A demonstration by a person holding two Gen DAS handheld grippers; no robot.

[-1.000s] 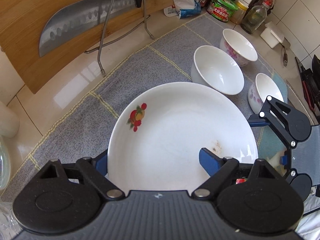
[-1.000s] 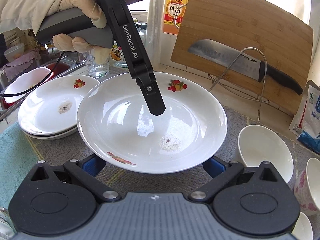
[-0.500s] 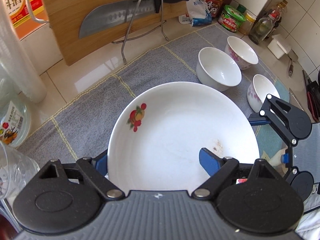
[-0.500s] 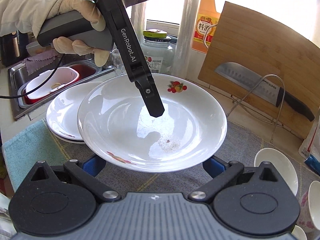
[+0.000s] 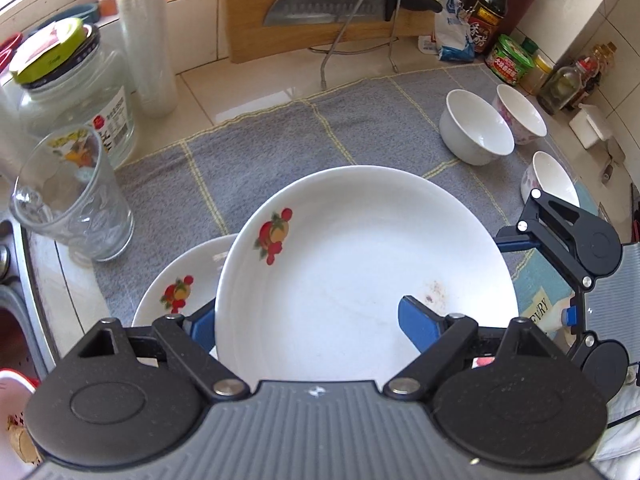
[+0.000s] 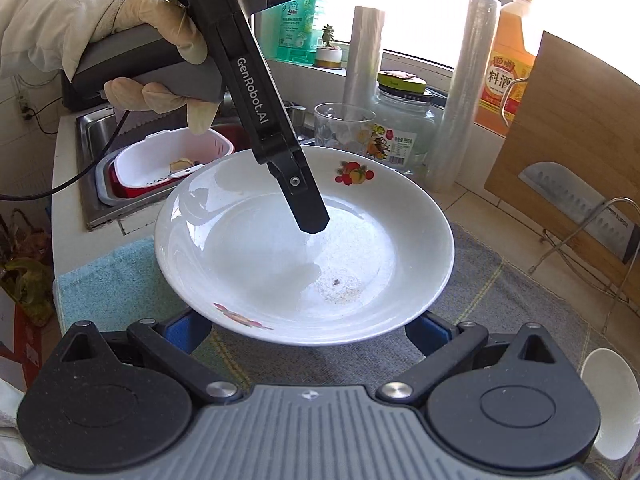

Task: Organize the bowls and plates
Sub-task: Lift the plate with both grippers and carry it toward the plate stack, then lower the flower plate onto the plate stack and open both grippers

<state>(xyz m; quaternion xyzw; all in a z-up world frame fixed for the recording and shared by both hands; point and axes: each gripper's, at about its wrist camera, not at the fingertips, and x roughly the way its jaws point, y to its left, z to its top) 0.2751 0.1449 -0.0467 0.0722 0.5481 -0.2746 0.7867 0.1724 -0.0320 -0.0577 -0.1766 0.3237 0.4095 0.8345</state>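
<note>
The left gripper (image 5: 308,326) had its jaws clamped on the plate's (image 5: 360,248) rim, carrying it level above the stacked plates (image 5: 180,280); the right gripper's (image 6: 308,330) jaws stood apart beneath it.

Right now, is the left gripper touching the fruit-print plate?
Touching. The right wrist view shows the left gripper with one finger pressed inside the plate, clamping its rim.

From your left wrist view, the held plate (image 5: 360,264) covers most of the lower plate (image 5: 180,284) and the left tongs' (image 5: 308,322) far finger. From your right wrist view, that plate hides the lower one entirely, along with the right tongs' (image 6: 308,330) fingertips. A bowl (image 6: 612,400) is half cut off at the edge.
</note>
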